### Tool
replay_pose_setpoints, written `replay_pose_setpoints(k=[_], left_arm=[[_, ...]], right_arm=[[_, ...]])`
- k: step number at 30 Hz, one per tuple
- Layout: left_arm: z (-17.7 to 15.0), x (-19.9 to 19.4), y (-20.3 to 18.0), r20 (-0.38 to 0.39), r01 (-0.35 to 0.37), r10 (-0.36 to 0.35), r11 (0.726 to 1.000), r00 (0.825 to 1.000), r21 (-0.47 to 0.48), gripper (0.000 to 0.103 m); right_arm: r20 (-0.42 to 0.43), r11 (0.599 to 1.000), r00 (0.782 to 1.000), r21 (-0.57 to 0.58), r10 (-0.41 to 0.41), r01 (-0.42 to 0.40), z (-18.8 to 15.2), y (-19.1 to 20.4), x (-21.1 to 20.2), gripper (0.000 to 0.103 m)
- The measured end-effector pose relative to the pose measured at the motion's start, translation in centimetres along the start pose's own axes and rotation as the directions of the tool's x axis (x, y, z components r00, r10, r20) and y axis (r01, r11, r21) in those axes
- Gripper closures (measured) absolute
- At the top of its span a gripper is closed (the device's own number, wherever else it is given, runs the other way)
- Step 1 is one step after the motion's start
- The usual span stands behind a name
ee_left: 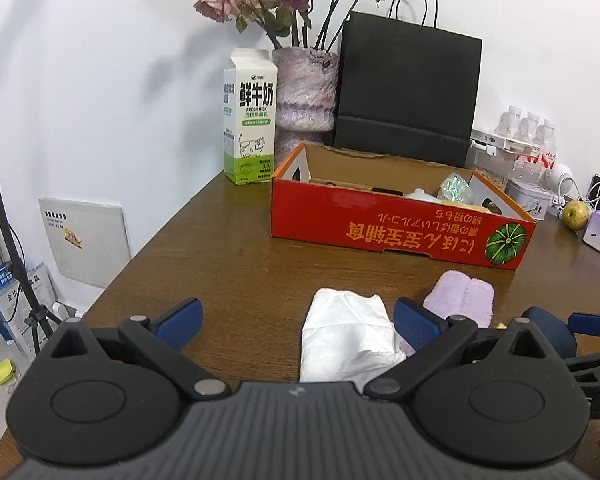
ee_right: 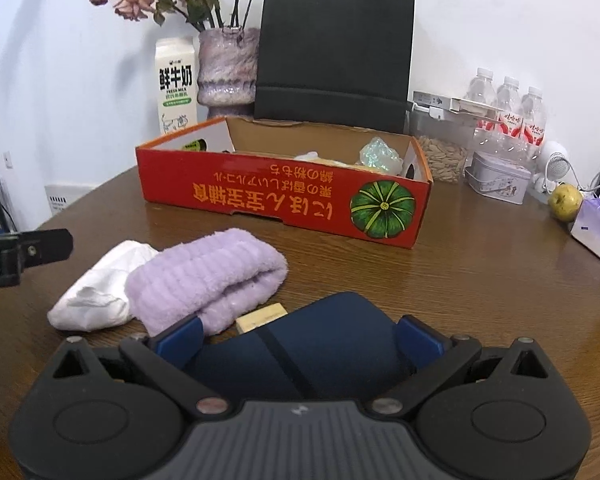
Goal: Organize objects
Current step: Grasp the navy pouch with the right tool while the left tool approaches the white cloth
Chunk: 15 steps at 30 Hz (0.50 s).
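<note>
A red cardboard box [ee_left: 384, 226] [ee_right: 260, 196] with a pumpkin picture stands open on the brown table, holding a glittery item [ee_left: 454, 186] and other small things. A white cloth bundle [ee_left: 346, 338] [ee_right: 100, 288] and a folded purple towel [ee_left: 462, 296] [ee_right: 208, 276] lie in front of it, with a small tan block [ee_right: 260, 316] beside the towel. My left gripper [ee_left: 298, 322] is open, with the white bundle lying between its fingers. My right gripper [ee_right: 300, 340] is closed against a dark blue rounded object [ee_right: 320, 340] [ee_left: 552, 330].
A milk carton [ee_left: 250, 120], a vase of dried roses [ee_left: 304, 92] and a black paper bag [ee_left: 408, 88] stand behind the box. Water bottles [ee_right: 508, 112], a seed jar [ee_right: 440, 156], a tin [ee_right: 498, 178], a pear [ee_right: 565, 201] and a purple packet [ee_right: 598, 228] crowd the right.
</note>
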<state>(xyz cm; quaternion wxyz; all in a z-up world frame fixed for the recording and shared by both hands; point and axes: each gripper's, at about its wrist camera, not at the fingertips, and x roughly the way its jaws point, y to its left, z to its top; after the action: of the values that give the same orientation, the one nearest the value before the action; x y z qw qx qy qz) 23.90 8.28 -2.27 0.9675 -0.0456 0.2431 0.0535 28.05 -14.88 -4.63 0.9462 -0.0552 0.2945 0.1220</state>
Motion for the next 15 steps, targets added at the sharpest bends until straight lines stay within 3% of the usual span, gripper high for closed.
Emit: replay_pose_setpoints(k=[15], left_arm=[[-0.8, -0.5, -1.1, 0.025, 0.051, -0.052, 0.996, 0.998, 0.067, 0.0]], right_arm=[[-0.024, 0.999, 0.999, 0.008, 0.035, -0.034, -2.3, -4.1, -2.1, 0.0]])
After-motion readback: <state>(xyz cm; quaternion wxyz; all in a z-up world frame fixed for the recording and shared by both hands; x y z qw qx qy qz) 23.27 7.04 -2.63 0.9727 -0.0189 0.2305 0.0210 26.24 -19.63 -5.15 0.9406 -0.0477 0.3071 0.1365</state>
